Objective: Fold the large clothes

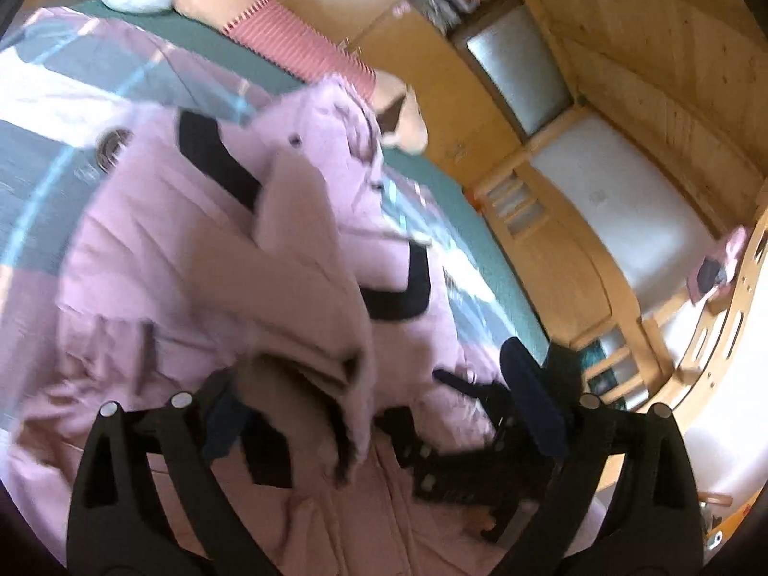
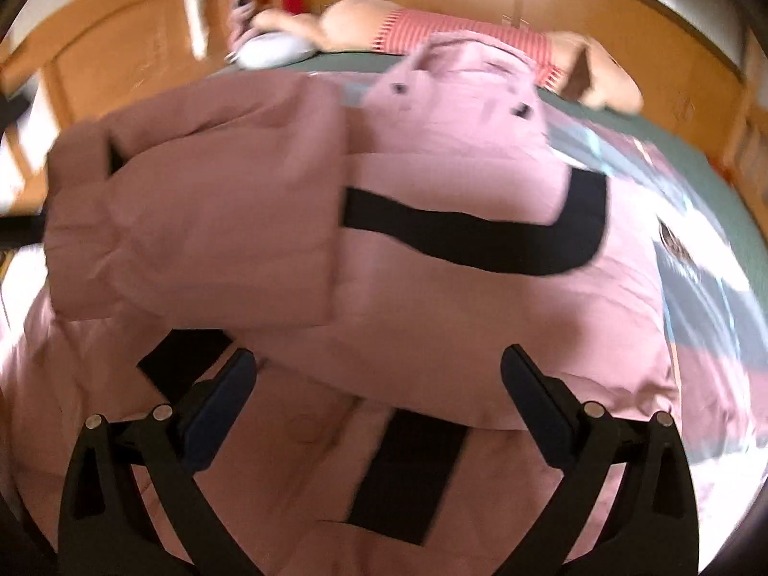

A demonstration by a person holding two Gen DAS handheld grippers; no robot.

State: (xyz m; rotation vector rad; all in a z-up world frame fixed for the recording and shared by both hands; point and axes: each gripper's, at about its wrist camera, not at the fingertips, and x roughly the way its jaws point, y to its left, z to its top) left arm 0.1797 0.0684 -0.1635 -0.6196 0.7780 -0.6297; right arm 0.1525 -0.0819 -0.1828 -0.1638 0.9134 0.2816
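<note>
**Ana:** While the pink padded coat (image 2: 432, 259) lies spread on the bed (image 1: 451, 201), which way does it run from the tongs?

**Ben:** Lengthwise, away from both of them, with its collar at the far end by the striped plush toy (image 2: 461, 33). One sleeve (image 2: 192, 201) is folded across the body, left of the black stripe (image 2: 470, 235).

**Ana:** And the right gripper (image 2: 379, 384)?

**Ben:** Wide open over the coat's near end, nothing between its jaws. It hangs just short of the folded sleeve, and I judge it the better placed for the hem.

**Ana:** The left gripper (image 1: 379, 398)?

**Ben:** Its jaws stand apart too. A raised bunch of coat fabric (image 1: 312, 365) sits between them against the left finger, but blur stops me saying whether it is gripped or only draped there. The other gripper shows just beside its right finger.

**Ana:** Any containers?

**Ben:** Only wooden cabinets (image 1: 542, 221) beyond the bed; their contents are too small to tell.

**Ana:** Next move?

**Ben:** Probably folding along that long axis, near end toward the collar.
</note>
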